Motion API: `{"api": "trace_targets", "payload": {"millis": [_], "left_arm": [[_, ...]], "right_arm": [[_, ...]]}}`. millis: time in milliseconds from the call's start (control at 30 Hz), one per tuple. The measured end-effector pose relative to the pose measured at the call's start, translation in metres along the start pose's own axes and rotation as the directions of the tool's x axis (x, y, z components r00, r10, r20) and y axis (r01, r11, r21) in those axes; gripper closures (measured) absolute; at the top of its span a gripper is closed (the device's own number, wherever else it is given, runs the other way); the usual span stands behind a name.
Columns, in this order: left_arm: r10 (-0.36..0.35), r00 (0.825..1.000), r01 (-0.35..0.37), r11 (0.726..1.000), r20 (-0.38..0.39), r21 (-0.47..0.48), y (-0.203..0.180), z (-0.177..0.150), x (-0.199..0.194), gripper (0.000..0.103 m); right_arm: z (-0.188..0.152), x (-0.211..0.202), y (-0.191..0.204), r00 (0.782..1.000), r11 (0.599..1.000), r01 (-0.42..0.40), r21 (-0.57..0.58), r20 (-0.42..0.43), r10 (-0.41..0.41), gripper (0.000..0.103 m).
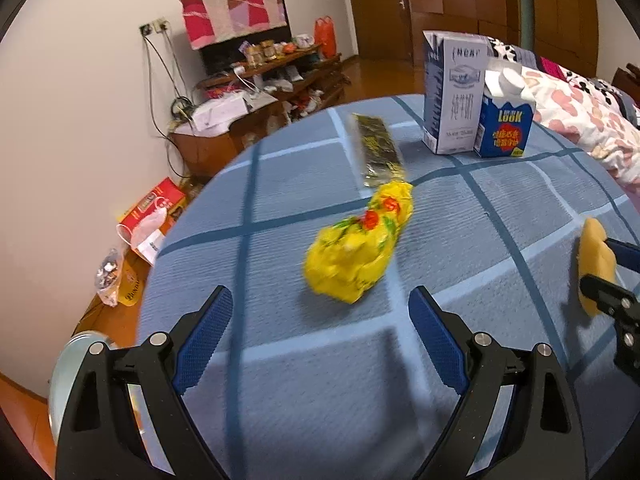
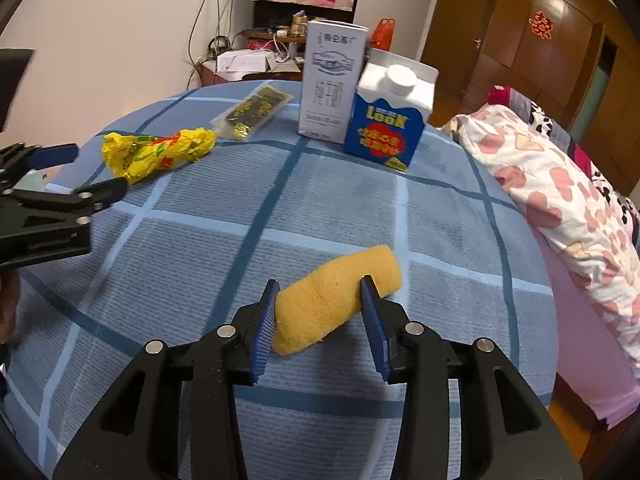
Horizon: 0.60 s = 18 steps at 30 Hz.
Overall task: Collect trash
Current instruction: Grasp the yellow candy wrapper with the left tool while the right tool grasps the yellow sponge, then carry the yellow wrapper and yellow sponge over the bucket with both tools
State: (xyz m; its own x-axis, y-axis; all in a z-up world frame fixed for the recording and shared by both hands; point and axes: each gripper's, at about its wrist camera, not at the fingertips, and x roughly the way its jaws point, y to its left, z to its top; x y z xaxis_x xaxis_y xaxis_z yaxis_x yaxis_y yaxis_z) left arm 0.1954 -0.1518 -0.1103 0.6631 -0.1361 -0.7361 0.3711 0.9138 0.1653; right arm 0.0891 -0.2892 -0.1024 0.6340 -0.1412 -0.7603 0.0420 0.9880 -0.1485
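Two grippers work over a round table point(image 2: 440, 216) covered in a blue checked cloth. The right gripper point(image 2: 320, 292) has its fingers clamped on a yellow sponge point(image 2: 340, 296), which lies on the cloth and sticks out past both pads. The left gripper point(image 1: 320, 308) has its fingers wide apart and holds nothing; a crumpled yellow wrapper point(image 1: 360, 248) lies just ahead of the gap between them. Beyond the wrapper lies a flat black and gold packet point(image 1: 378, 152), its near end touching or nearly touching the wrapper. Farther back stand a tall white carton point(image 2: 332, 80) and a shorter blue carton point(image 2: 388, 120), side by side.
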Motion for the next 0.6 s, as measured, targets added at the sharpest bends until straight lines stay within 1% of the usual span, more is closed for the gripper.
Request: {"api": "trace_targets", "payload": {"millis": [33, 67, 100, 133, 167, 200, 300, 400, 600], "left_arm": [[-0.010, 1.000, 0.010, 1.000, -0.008, 0.000, -0.001, 0.001, 0.004, 0.017], [-0.020, 1.000, 0.020, 1.000, -0.016, 0.000, -0.001, 0.002, 0.007, 0.023], [-0.028, 0.999, 0.028, 1.000, -0.026, -0.001, -0.002, 0.002, 0.009, 0.034], [-0.042, 0.998, 0.042, 0.999, -0.042, -0.003, -0.002, 0.003, 0.014, 0.043], [-0.063, 0.996, 0.062, 0.998, -0.055, -0.012, -0.001, 0.004, 0.017, 0.064], [-0.087, 0.994, 0.085, 0.996, -0.068, -0.030, 0.002, 0.003, 0.020, 0.071], [-0.094, 0.994, 0.093, 0.995, -0.060, -0.025, 0.002, 0.001, 0.019, 0.075], [-0.113, 0.992, 0.112, 0.993, -0.046, -0.025, 0.006, -0.003, 0.011, 0.077], [-0.107, 0.994, 0.107, 0.994, -0.026, -0.025, 0.016, -0.015, -0.007, 0.077]], "right_arm": [[-0.001, 0.000, -0.002, 1.000, 1.000, -0.004, 0.006, 0.000, 0.004, 0.061], [-0.001, 0.001, -0.002, 1.000, 1.000, -0.006, 0.006, 0.000, 0.006, 0.061], [-0.001, 0.001, -0.002, 1.000, 1.000, -0.011, 0.008, 0.000, 0.011, 0.061], [-0.001, 0.001, -0.002, 1.000, 1.000, -0.014, 0.008, 0.000, 0.014, 0.061], [-0.002, 0.001, -0.001, 1.000, 1.000, -0.021, 0.006, 0.002, 0.021, 0.061], [-0.002, 0.000, 0.001, 1.000, 1.000, -0.027, 0.002, 0.004, 0.027, 0.061], [-0.001, -0.001, 0.006, 0.999, 0.999, -0.042, -0.006, 0.012, 0.042, 0.061], [0.000, -0.002, 0.012, 0.998, 0.998, -0.053, -0.016, 0.020, 0.054, 0.061], [0.003, -0.005, 0.027, 0.998, 0.997, -0.063, -0.040, 0.029, 0.064, 0.061]]}}
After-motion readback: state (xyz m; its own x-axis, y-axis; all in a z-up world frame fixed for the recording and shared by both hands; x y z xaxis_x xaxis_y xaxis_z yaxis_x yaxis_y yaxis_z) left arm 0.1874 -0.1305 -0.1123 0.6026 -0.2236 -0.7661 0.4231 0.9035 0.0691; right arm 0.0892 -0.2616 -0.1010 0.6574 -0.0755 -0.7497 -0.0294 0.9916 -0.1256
